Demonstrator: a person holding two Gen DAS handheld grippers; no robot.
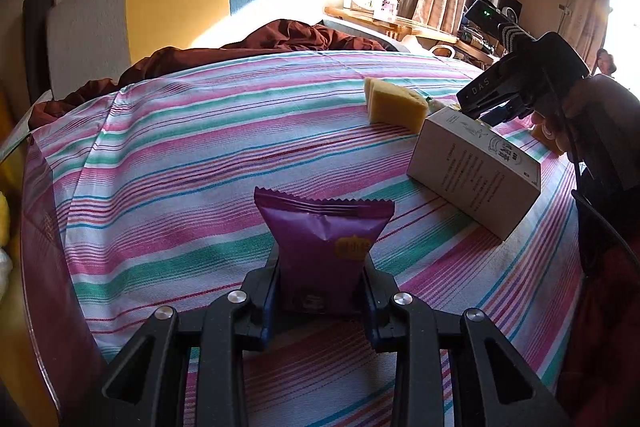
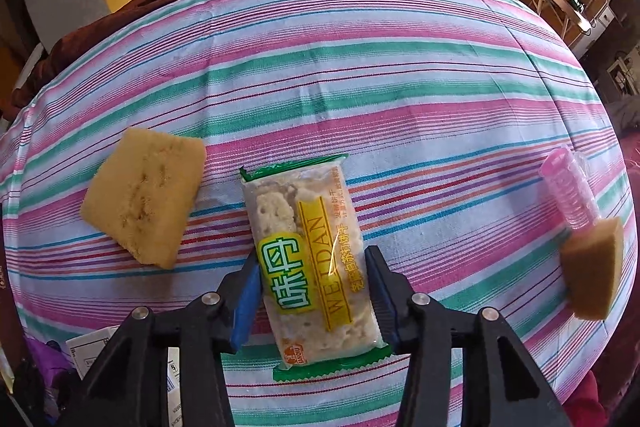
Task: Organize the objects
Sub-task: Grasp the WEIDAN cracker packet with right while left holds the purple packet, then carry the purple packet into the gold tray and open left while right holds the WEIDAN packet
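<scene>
In the left wrist view my left gripper [image 1: 322, 269] is shut on a purple snack packet [image 1: 324, 239], held upright above the striped tablecloth [image 1: 200, 155]. A clear cracker packet [image 2: 308, 227] with green ends and yellow lettering lies on the cloth in the right wrist view. My right gripper [image 2: 314, 269] points steeply down over it, and its blue pads [image 2: 246, 291] press both long sides. From the left wrist view that right gripper [image 1: 480, 103] and the hand holding it show behind a white box [image 1: 476, 171].
A yellow sponge [image 2: 144, 203] lies left of the crackers, also seen as the sponge [image 1: 394, 105] beyond the box. Another sponge [image 2: 594, 267] and a pink ribbed plastic item [image 2: 568, 191] sit at the right edge. A brown cloth [image 1: 280, 39] lies on the sofa behind.
</scene>
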